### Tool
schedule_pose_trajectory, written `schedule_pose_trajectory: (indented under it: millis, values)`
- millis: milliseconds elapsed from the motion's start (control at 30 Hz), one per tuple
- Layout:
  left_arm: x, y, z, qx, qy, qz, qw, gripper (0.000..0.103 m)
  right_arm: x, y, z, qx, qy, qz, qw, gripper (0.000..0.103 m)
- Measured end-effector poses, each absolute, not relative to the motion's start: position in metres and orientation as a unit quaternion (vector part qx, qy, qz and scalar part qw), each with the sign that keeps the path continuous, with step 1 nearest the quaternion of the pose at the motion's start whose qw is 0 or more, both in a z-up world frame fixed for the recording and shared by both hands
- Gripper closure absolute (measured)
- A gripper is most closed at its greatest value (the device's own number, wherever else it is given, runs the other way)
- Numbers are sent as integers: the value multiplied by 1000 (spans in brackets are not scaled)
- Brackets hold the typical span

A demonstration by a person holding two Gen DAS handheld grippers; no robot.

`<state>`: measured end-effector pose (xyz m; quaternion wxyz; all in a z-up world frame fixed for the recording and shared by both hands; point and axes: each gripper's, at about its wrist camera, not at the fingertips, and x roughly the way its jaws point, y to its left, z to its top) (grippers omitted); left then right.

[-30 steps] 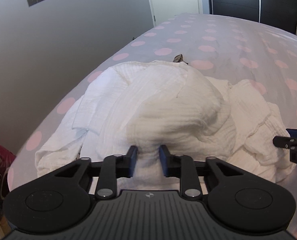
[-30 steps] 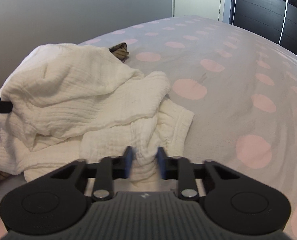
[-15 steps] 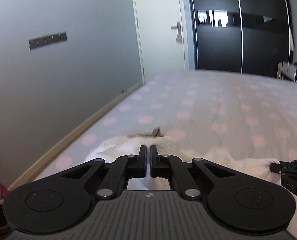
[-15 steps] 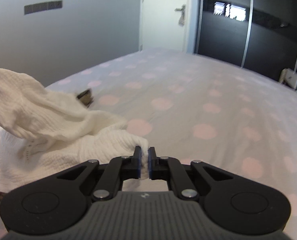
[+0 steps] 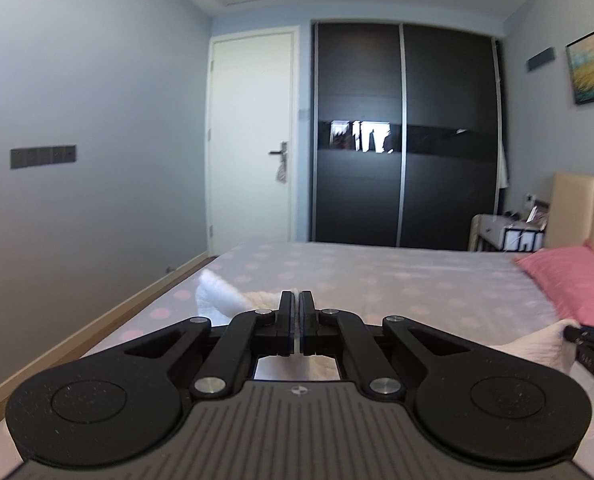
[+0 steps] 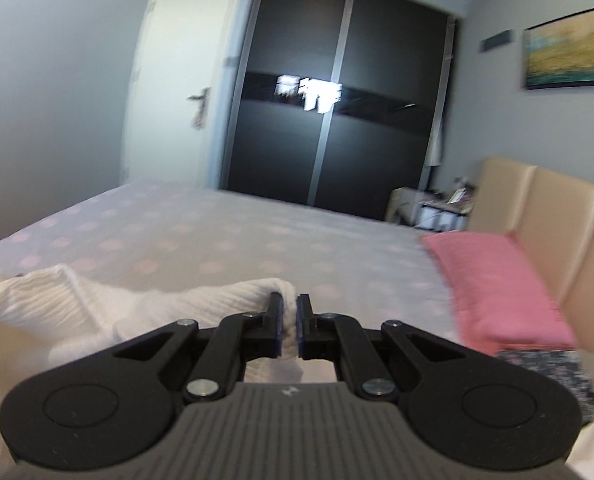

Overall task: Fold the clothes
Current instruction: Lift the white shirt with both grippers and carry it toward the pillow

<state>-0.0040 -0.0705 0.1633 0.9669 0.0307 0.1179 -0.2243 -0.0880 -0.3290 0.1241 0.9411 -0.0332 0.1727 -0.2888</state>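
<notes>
A white crinkled garment point(image 6: 97, 304) hangs lifted above the bed, held by both grippers. My right gripper point(image 6: 289, 312) is shut on a bunched fold of it; white cloth shows between the pads. In the left wrist view my left gripper point(image 5: 298, 308) has its jaws pressed together on the white garment point(image 5: 233, 296), which spills out to the left of the fingers and shows below them. The other gripper point(image 5: 593, 344) appears at the right edge of that view with cloth at its tip. Most of the garment is hidden under the gripper bodies.
The bed point(image 5: 377, 272) has a grey sheet with pink dots. A pink pillow point(image 6: 497, 280) lies against the beige headboard point(image 6: 557, 220) at right. A dark wardrobe point(image 5: 401, 140) and a white door point(image 5: 253, 140) stand beyond the bed; a grey wall runs along its left side.
Both grippers closed on the white garment and rose with it, tilting from looking down at the heap to looking nearly level across the room. The right gripper also swung to the right.
</notes>
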Motion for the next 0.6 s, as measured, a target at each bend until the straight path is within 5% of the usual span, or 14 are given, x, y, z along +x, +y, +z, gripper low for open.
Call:
schedule_pose_trajectory:
  millis: [333, 600]
  values:
    - [-60, -143, 173, 56, 140, -379, 913, 103, -199, -398, 163, -37, 158, -445, 881, 96]
    - [-102, -216, 104, 135, 232, -476, 837, 103, -229, -446, 110, -29, 255, -456, 852, 95]
